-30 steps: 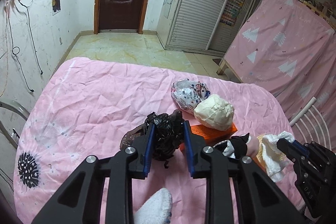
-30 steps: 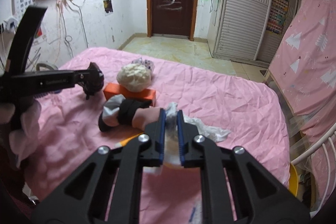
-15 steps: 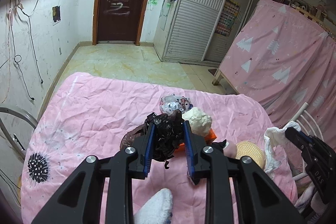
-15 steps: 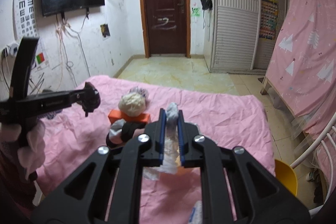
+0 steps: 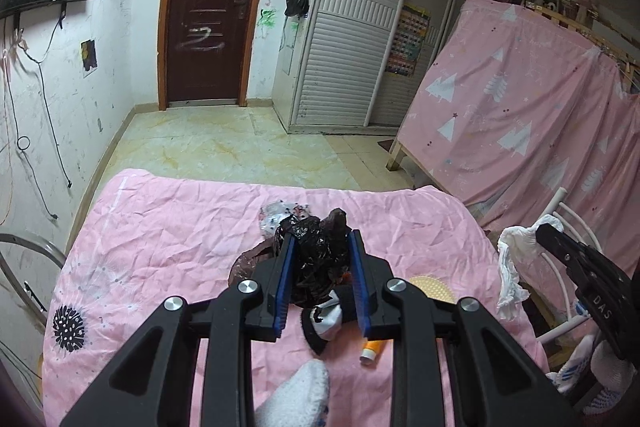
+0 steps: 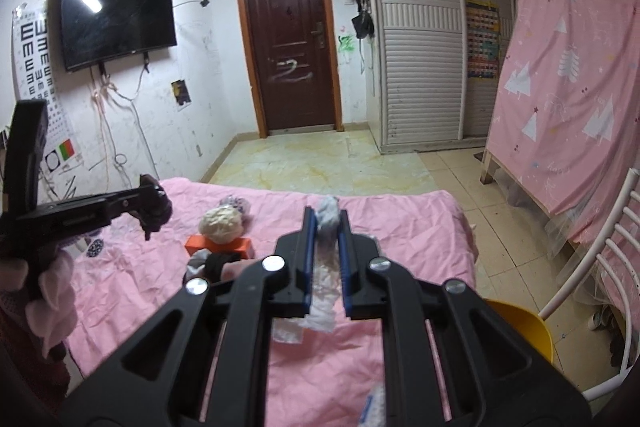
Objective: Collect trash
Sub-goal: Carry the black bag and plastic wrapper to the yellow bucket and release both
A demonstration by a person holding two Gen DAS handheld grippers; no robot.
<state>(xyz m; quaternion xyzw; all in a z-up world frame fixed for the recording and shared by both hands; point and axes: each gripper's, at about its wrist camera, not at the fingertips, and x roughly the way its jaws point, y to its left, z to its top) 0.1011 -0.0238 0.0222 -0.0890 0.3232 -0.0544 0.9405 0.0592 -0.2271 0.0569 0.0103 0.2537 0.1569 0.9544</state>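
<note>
My left gripper [image 5: 320, 241] is shut on a crumpled black plastic bag [image 5: 316, 259] and holds it above the pink table cover [image 5: 168, 227]. My right gripper [image 6: 325, 217] is shut on a wad of white tissue [image 6: 326, 247], lifted above the table; the tissue also shows in the left wrist view [image 5: 514, 259]. On the table lie a cream crumpled ball [image 6: 222, 225] on an orange box [image 6: 224, 247], a printed plastic wrapper [image 5: 276, 217], a black-and-white sock [image 5: 326, 319] and a small orange-white tube [image 5: 372, 347].
A yellow bin [image 6: 524, 331] stands on the floor right of the table, beside a white metal chair [image 6: 600, 259]. A pink curtained bunk [image 5: 520, 115] is at the right. A round woven pad [image 5: 432, 287] lies on the table. Tiled floor and a door are beyond.
Both grippers have risen and pulled back from the table with their loads. The white tissue has been lifted off the table surface.
</note>
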